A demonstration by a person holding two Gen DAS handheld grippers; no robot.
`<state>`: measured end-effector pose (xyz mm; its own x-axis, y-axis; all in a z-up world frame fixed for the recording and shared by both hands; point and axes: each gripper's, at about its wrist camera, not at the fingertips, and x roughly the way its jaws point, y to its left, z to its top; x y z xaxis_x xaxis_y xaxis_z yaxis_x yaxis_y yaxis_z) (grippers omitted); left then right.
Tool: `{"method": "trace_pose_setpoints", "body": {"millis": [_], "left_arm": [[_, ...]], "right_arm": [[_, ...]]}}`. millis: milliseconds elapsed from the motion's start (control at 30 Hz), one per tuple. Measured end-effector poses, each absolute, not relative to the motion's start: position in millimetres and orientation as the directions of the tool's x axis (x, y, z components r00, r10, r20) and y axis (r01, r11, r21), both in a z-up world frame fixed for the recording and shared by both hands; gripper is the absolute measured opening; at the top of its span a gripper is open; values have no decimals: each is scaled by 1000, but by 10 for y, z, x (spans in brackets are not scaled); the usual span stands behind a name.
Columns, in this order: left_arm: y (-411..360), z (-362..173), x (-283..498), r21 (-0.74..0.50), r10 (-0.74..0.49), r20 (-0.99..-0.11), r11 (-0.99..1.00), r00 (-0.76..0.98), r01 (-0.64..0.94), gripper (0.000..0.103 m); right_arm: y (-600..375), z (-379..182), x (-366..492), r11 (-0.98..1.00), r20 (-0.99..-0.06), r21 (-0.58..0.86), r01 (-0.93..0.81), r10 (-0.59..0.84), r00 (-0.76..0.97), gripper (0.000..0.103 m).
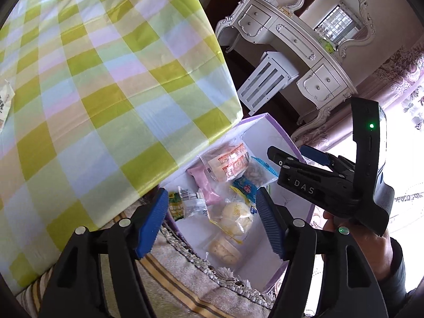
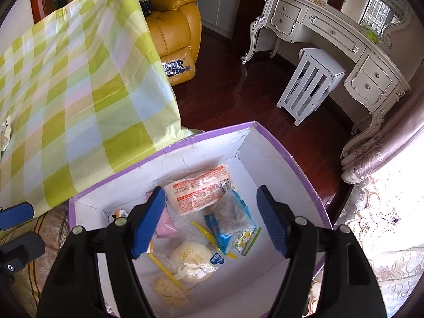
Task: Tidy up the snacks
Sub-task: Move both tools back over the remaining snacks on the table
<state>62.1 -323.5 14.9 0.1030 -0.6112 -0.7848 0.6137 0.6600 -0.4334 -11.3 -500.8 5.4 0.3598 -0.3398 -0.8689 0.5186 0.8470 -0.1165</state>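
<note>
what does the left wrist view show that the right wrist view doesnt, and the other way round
Only the left wrist view: the right gripper whole, jaws apart, in a hand, and a green-yellow packet in the box.

Only the right wrist view: a yellow armchair and the box's whole far rim.

Both: the checked tablecloth, the white dressing table, and the snacks, with the red-printed packet and pink packet.

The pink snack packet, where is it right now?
In the right wrist view, the pink packet lies inside the purple-rimmed box, left side, beside the red-printed packet.
</note>
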Motion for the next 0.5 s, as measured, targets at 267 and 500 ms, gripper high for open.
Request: {"method": "trace_pose_setpoints", "body": {"millis": [267,500], "left_arm": [[-2691,406,902,-359,-579,-767,745,278,562,70],[-2081,495,1211,-336,-533,-756,814,380,473,72]], "right_arm": [[-4611,342,167,884,-838,-75,461,-306,451,76],[-4137,489,513,925,-820,-37,377,-244,518,77]]}}
